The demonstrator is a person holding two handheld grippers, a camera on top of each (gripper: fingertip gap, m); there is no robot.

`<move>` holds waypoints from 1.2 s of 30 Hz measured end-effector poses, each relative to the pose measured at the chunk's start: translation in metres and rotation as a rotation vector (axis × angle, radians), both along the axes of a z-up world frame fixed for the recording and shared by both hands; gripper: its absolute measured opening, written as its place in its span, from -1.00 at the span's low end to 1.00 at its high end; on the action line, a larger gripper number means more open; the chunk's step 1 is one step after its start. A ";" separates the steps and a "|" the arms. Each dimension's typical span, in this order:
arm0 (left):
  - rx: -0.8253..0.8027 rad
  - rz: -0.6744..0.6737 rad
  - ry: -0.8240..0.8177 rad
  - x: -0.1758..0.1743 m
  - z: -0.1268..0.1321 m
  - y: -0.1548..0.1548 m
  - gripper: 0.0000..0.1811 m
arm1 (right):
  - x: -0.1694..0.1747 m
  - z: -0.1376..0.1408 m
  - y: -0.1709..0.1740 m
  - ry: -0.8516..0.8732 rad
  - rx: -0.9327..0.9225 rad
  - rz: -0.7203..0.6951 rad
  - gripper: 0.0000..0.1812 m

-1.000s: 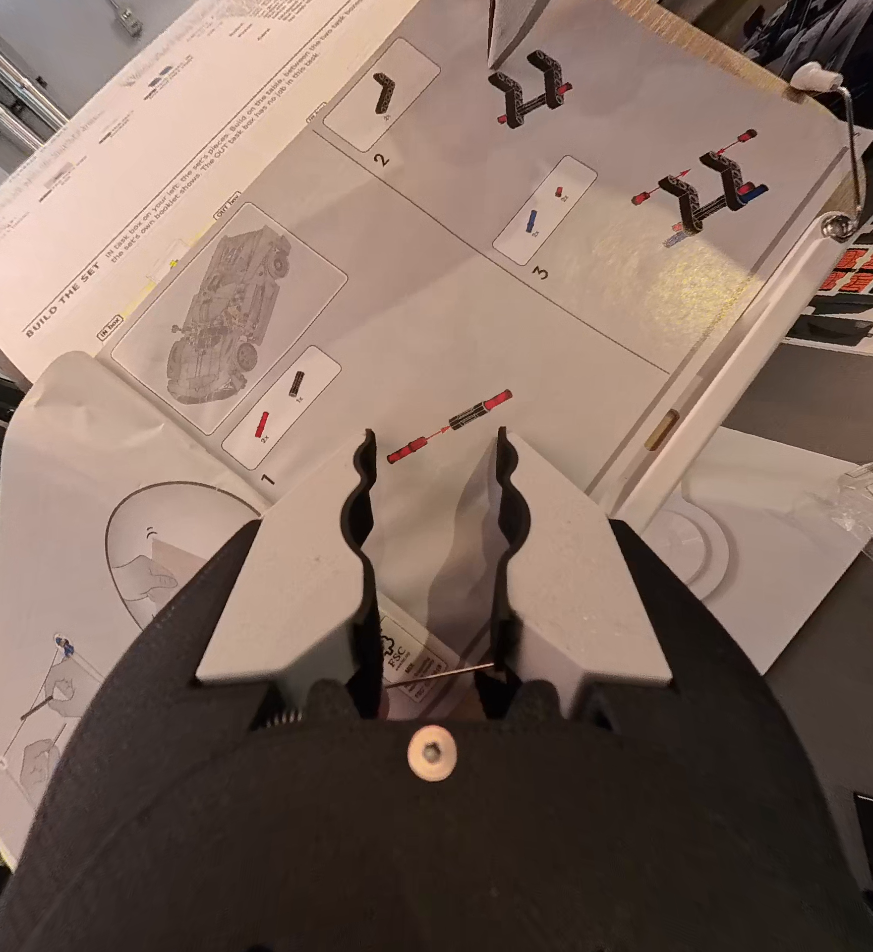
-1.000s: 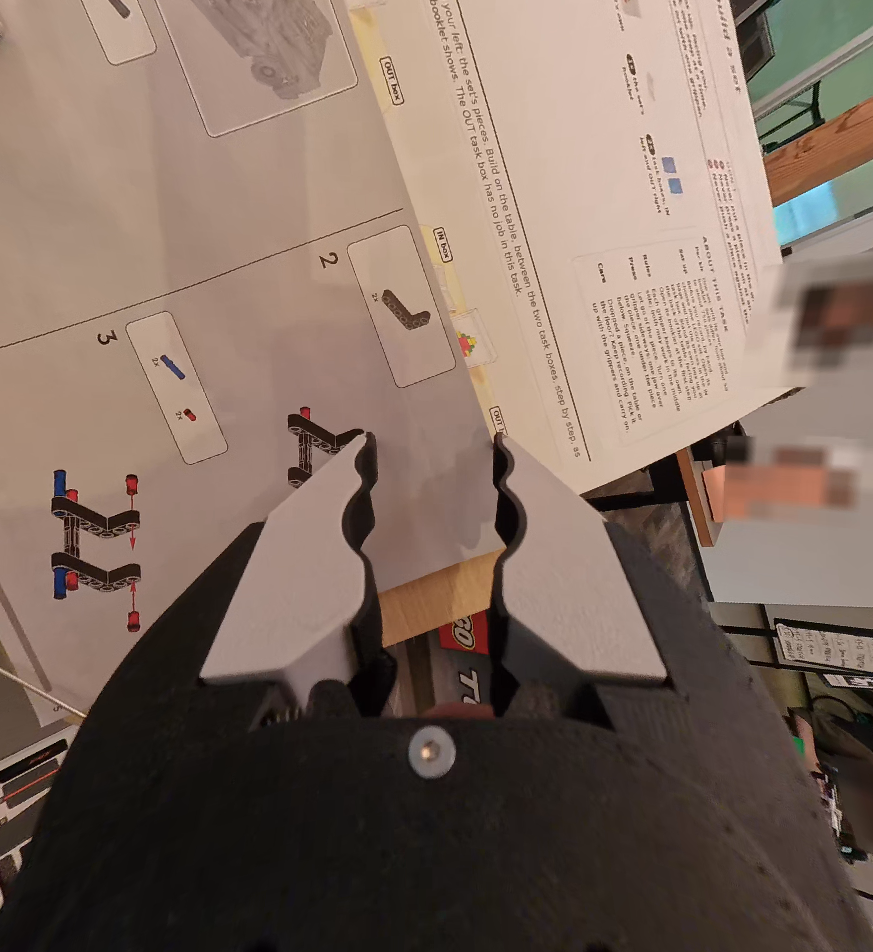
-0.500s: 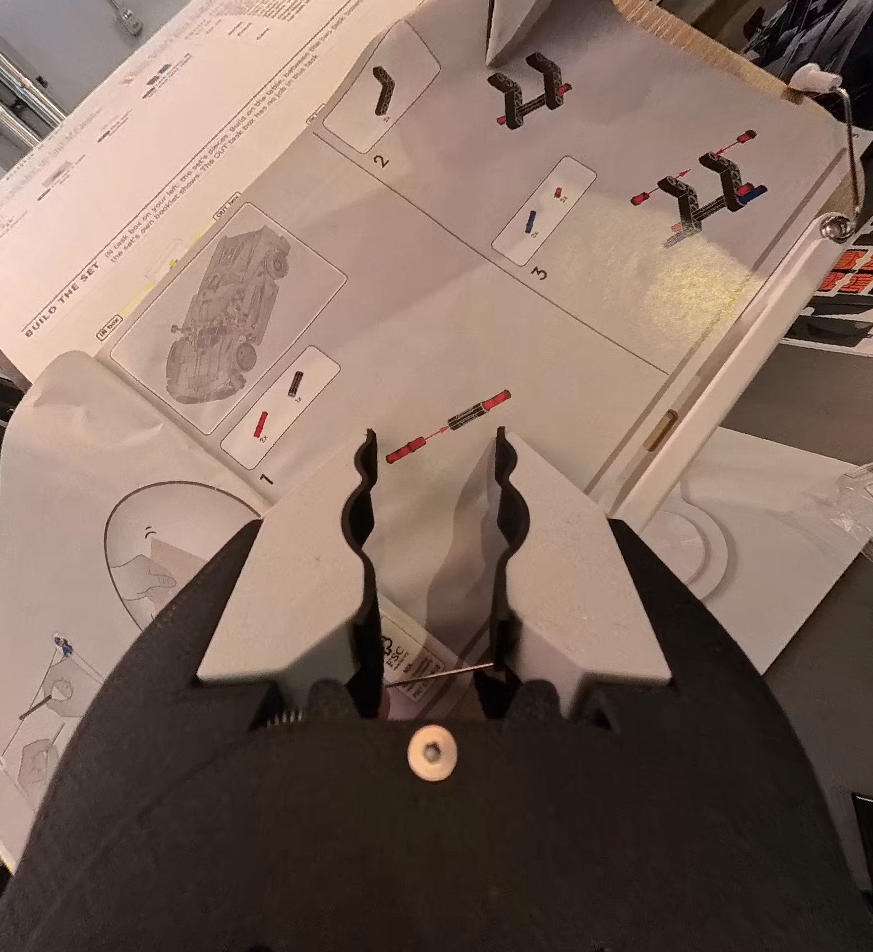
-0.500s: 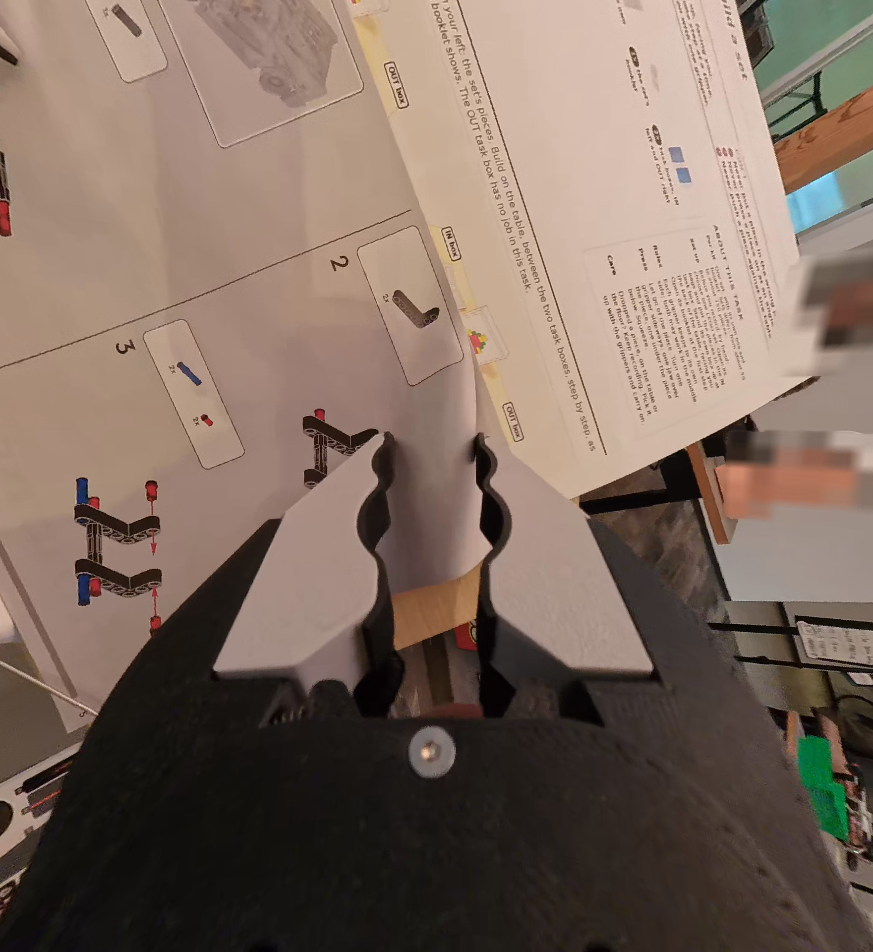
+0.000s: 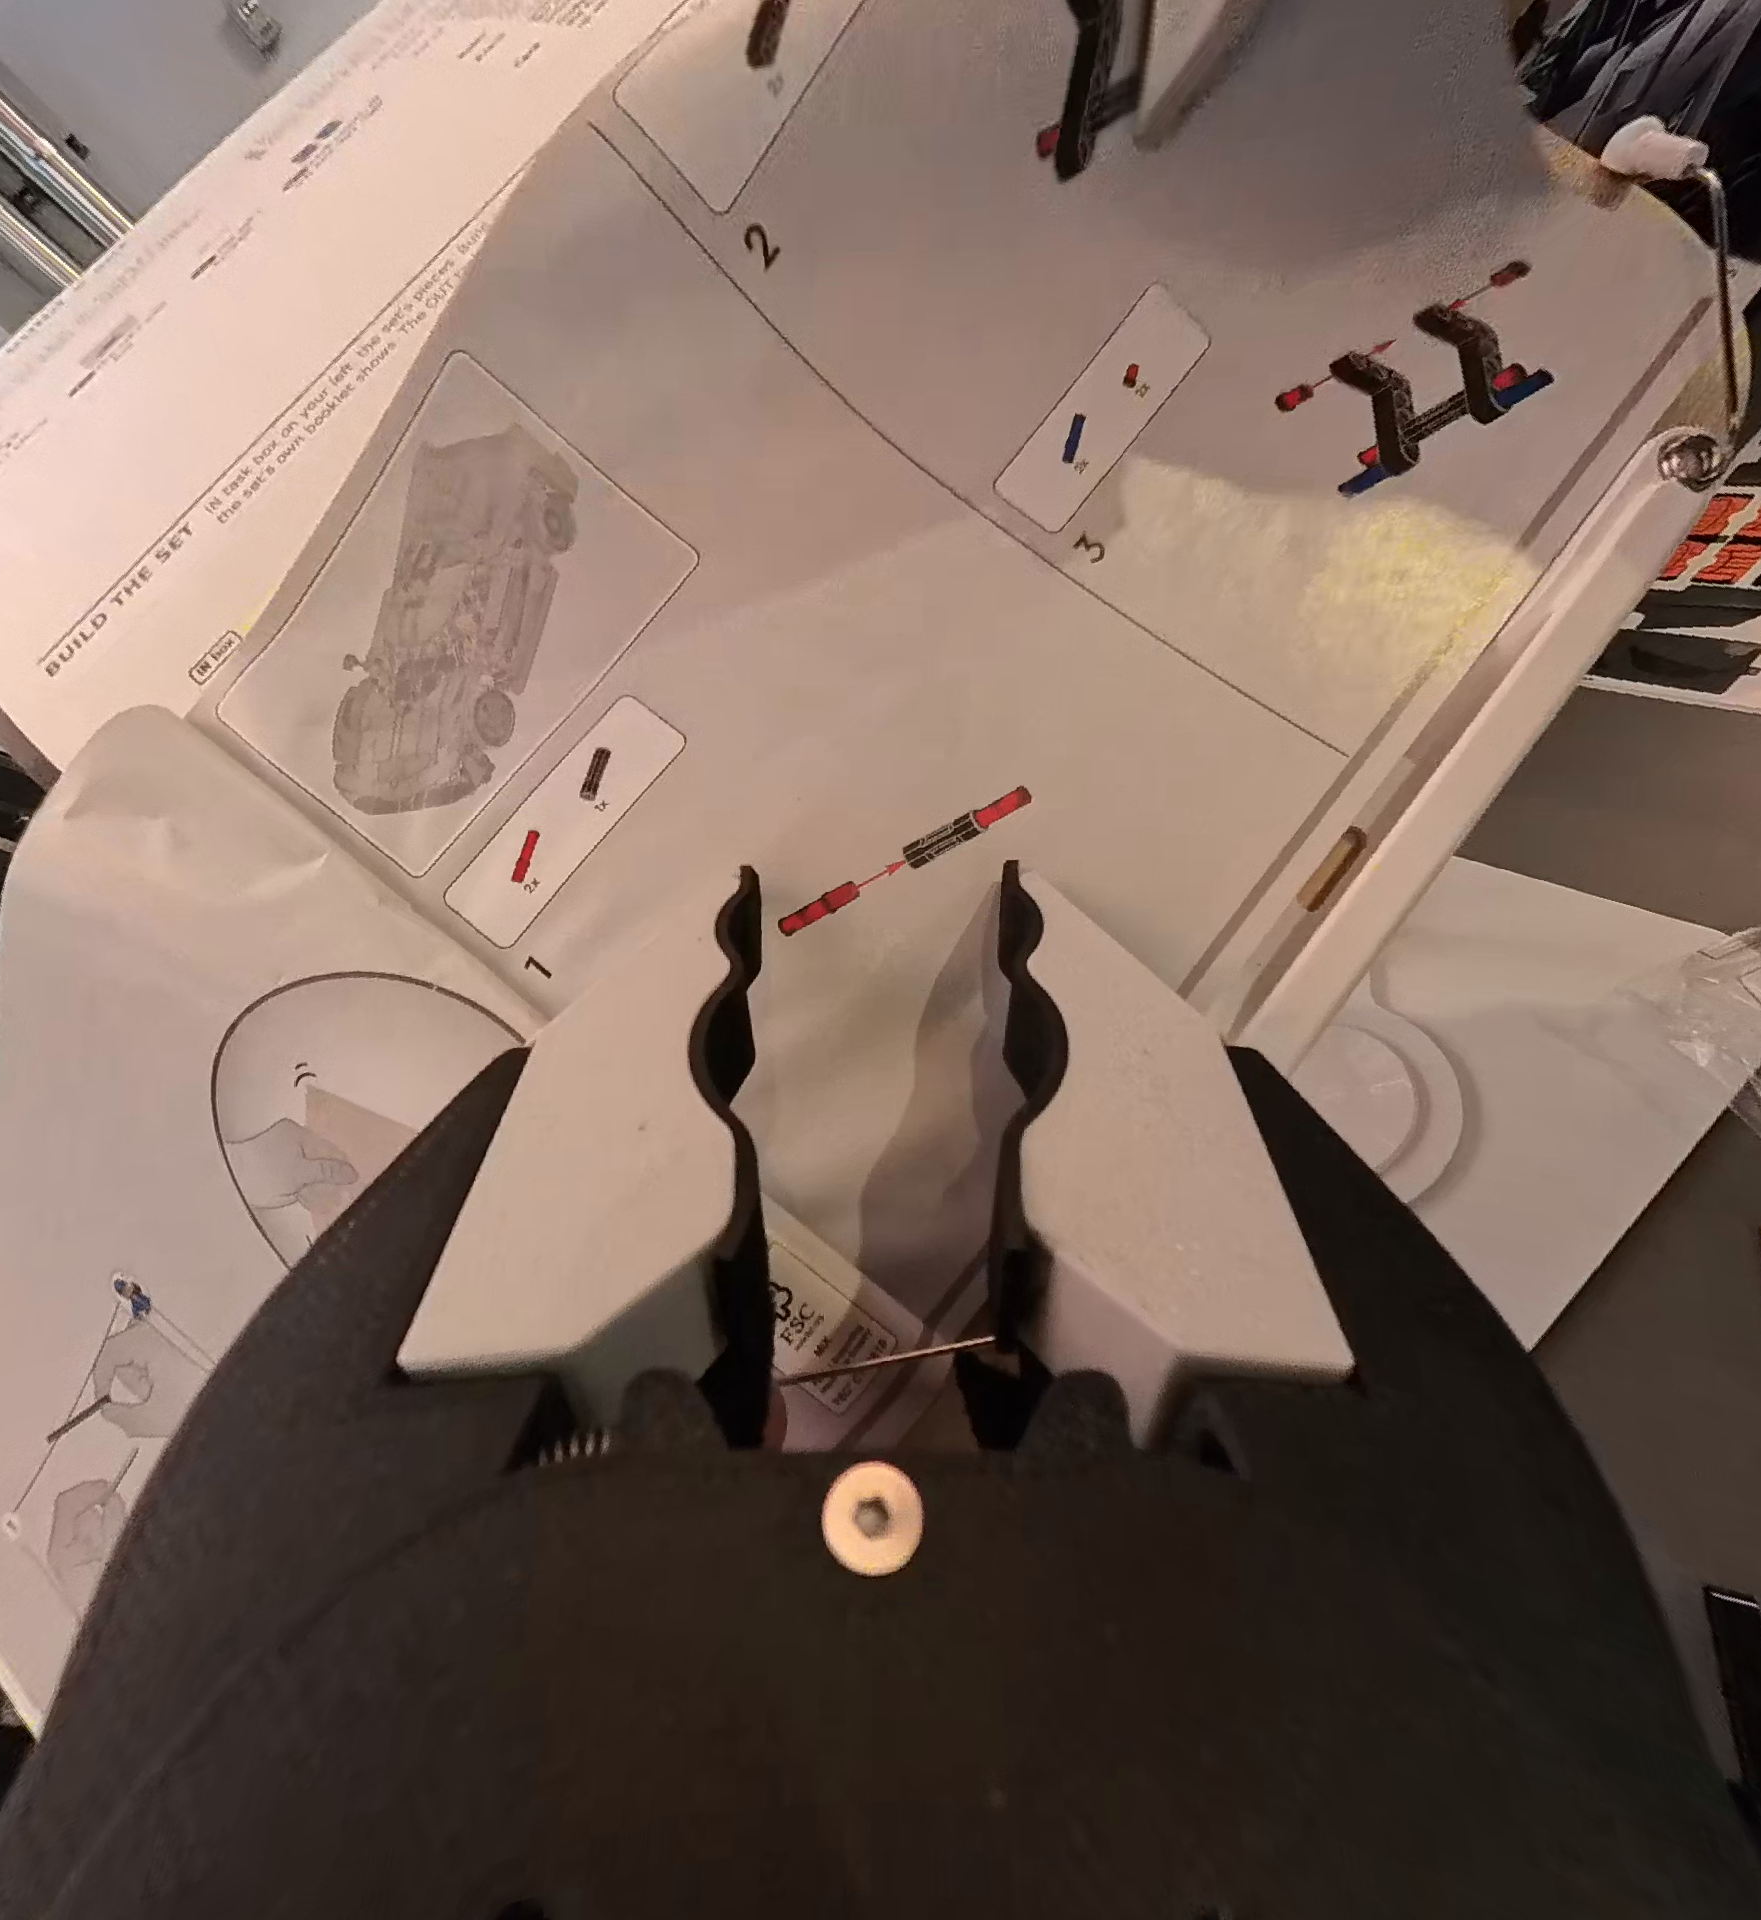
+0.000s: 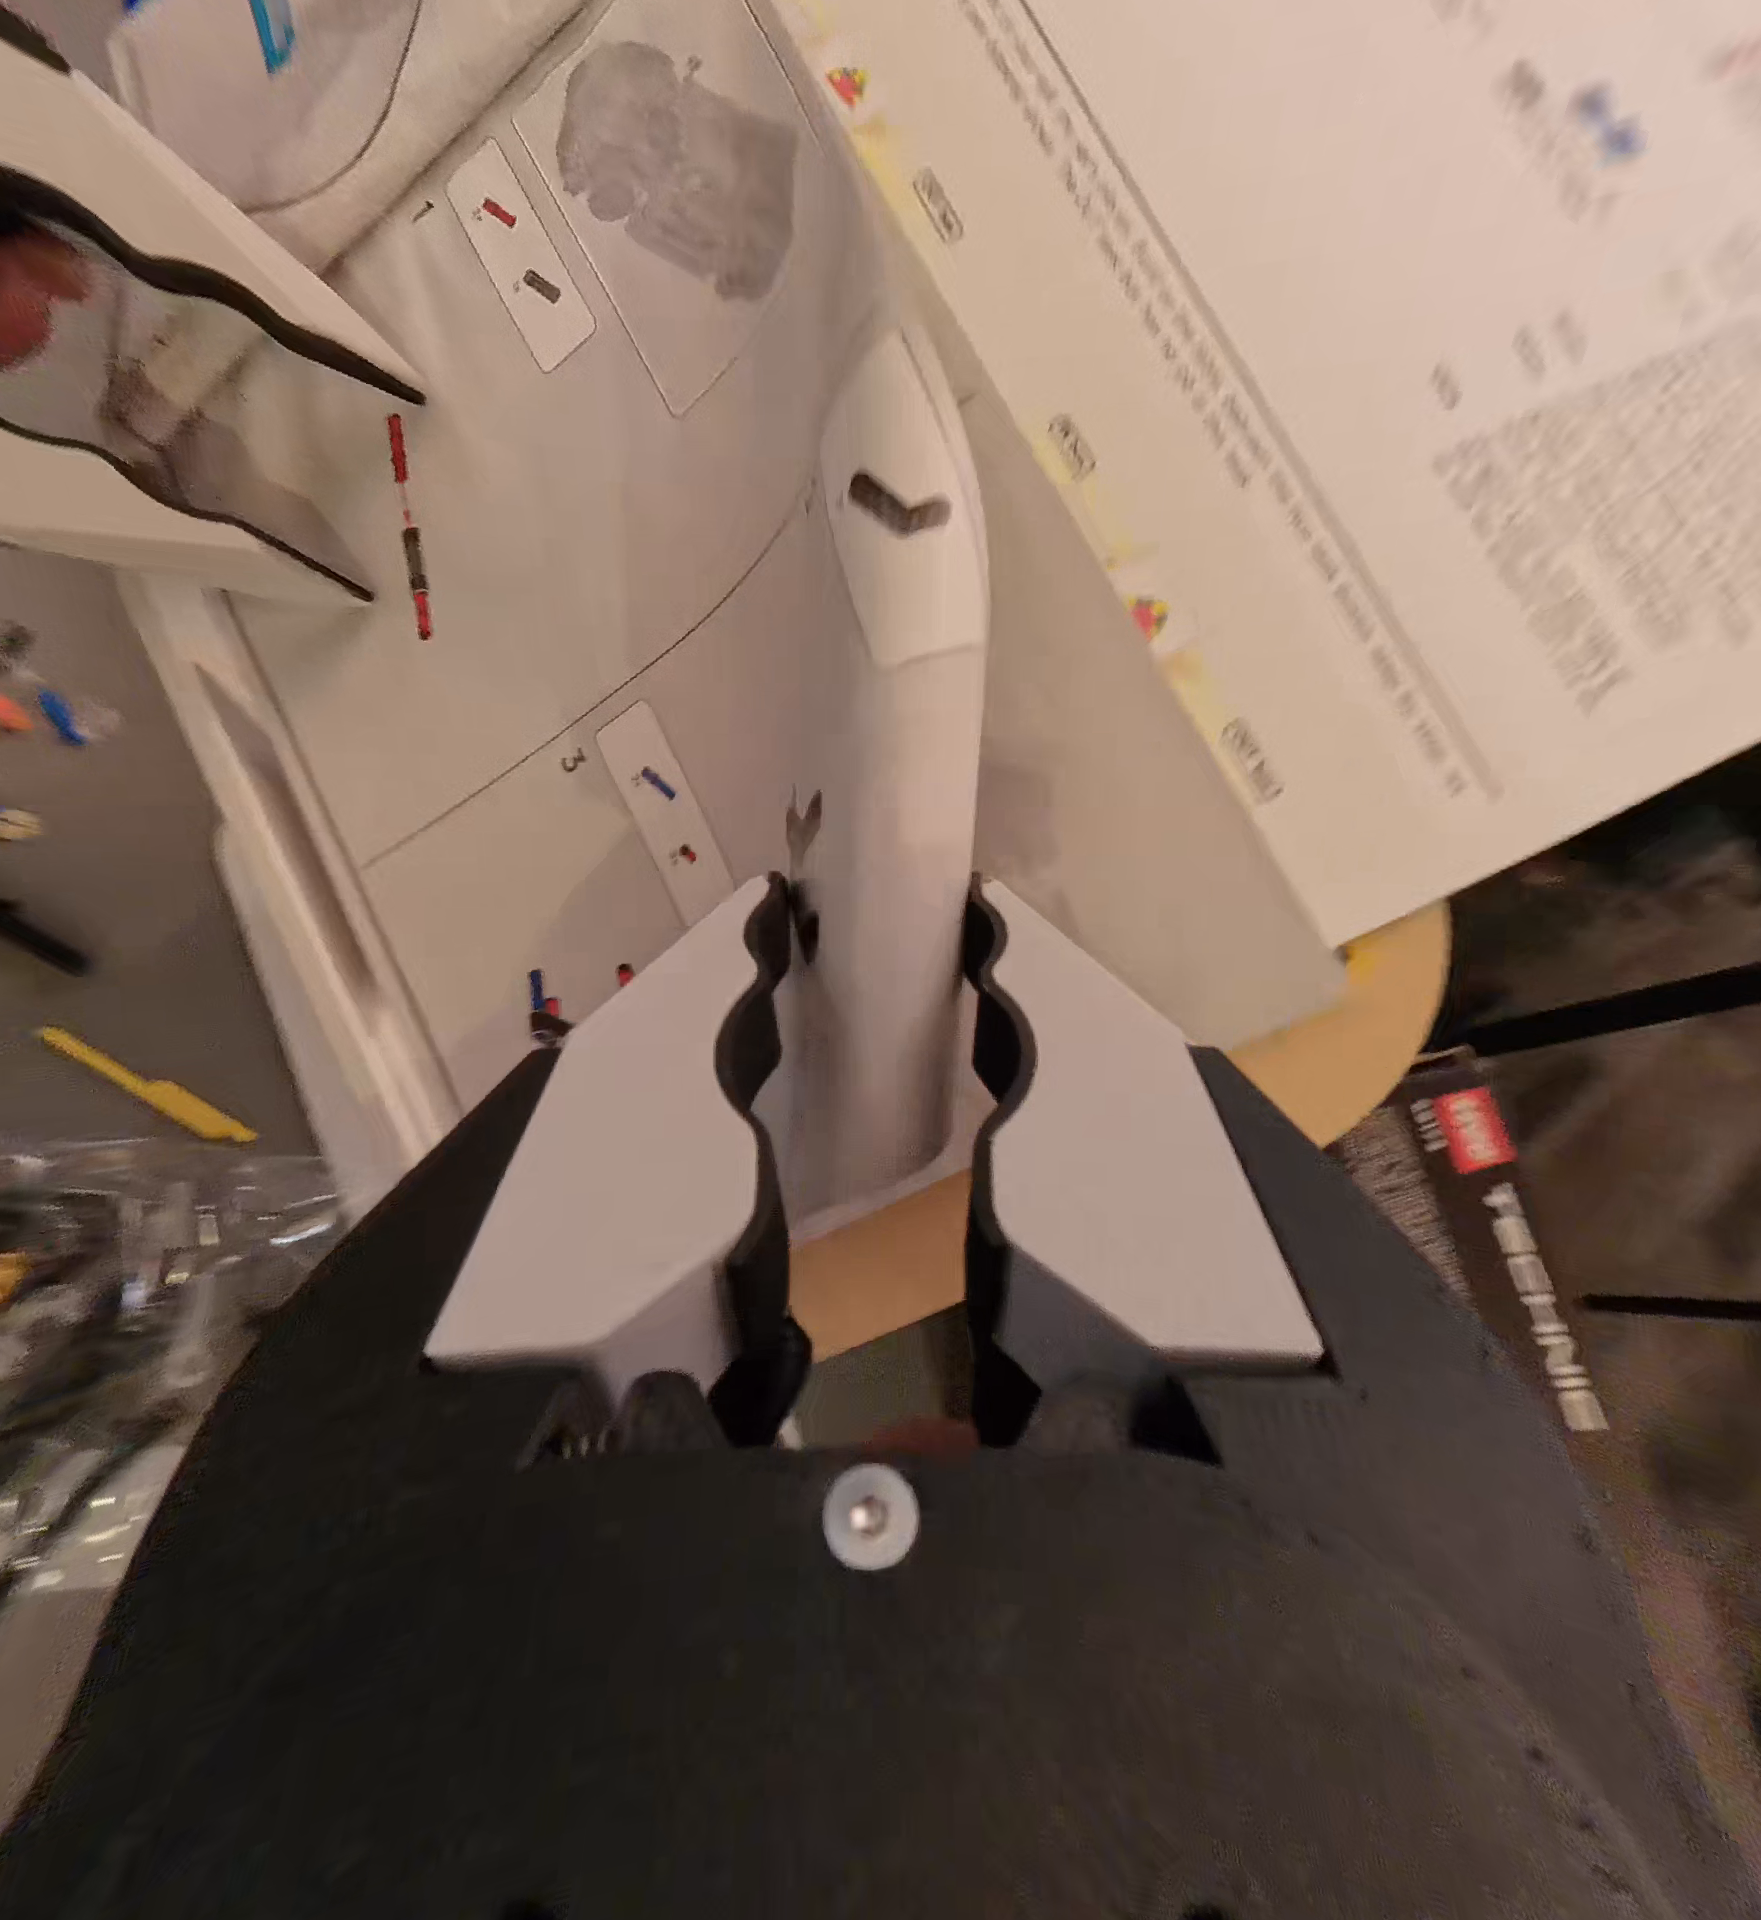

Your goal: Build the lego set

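The right gripper [image 6: 871, 883], jaws narrowly apart around the curled outer edge of the instruction booklet page [image 6: 907, 831], is nearer the page-turn than the left gripper [image 5: 874, 873], which hovers open and empty over the booklet's step-one drawing.

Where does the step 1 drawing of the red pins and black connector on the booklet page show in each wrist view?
Left wrist view: step 1 drawing sits mid-frame, just above the left tongs tips.
Right wrist view: step 1 drawing upper left, just right of the other tongs' tips.
Shared landmark: grey car picture on the same page.
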State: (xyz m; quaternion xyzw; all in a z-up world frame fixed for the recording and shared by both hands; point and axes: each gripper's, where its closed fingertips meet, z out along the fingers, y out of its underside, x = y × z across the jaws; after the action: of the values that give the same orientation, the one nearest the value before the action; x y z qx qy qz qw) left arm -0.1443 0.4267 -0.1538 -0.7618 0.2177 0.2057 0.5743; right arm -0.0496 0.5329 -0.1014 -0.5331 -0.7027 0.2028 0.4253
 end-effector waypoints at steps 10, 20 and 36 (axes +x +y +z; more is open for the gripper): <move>-0.021 -0.009 -0.054 0.001 0.003 0.000 -0.53 | 0.026 -0.015 -0.060 0.144 -0.387 0.162 -0.48; 0.108 -0.270 -0.315 0.069 0.054 0.000 -0.45 | 0.022 -0.020 -0.094 0.190 -0.271 0.198 -0.17; 0.169 -0.292 -0.545 0.131 0.082 0.029 -0.16 | 0.021 -0.025 -0.109 0.191 -0.108 0.236 -0.02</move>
State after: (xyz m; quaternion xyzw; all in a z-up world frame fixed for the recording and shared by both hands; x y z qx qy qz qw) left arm -0.0136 0.4553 -0.0719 -0.6991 0.1450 -0.0729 0.6963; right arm -0.0289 0.4244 -0.1260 -0.4473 -0.7050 0.3385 0.4339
